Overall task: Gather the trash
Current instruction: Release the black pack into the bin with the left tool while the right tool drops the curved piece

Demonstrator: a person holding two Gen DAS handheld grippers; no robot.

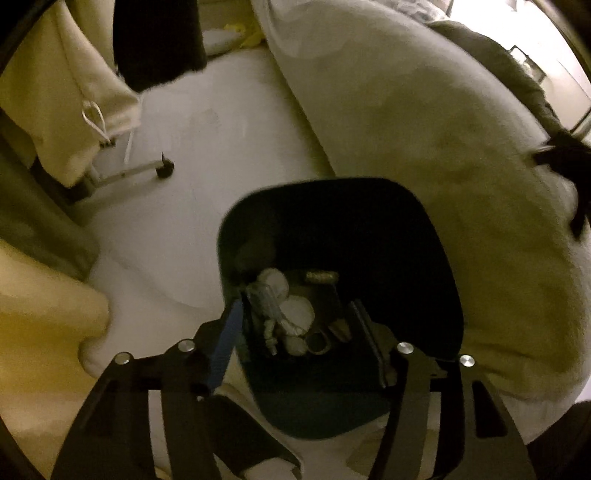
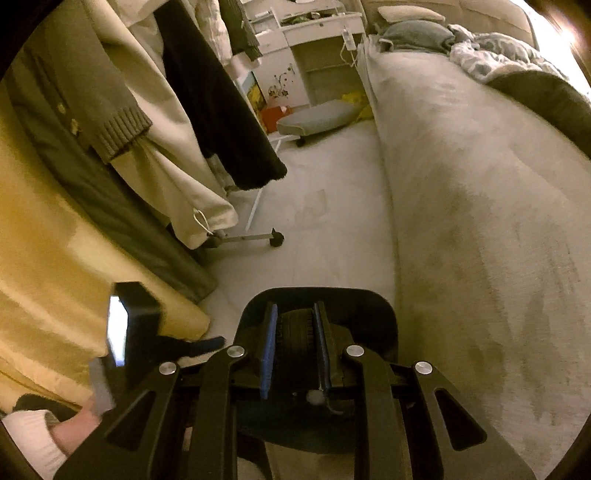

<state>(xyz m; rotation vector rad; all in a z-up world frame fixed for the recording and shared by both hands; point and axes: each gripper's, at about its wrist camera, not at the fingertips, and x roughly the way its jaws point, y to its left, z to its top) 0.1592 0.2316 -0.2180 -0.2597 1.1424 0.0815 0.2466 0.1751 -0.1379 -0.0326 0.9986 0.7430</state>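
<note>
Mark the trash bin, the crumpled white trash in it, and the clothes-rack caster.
trash bin [image 1: 406, 206]: left wrist view, far right part of its dark rim.
crumpled white trash [image 1: 291, 314]: left wrist view, the pale wad's middle.
clothes-rack caster [image 2: 276, 239]: right wrist view, the black wheel.

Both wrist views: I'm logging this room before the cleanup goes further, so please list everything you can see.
bin: one, dark, on the floor beside the bed
tissues: a few crumpled, white, inside the bin among other small scraps
bed: one, beige cover, right side
pillow: one, grey, far end of the bed
hanging clothes: several, cream, olive and black, left side
rack foot: one, white with a black wheel, under the clothes
desk: one, white, far wall
floor: pale, between the clothes and the bed
ribbed object: one, black, clamped in the right gripper
left gripper: jaws open over the bin
right gripper: jaws shut on the ribbed object
hand: one, white sleeve, bottom left
</note>
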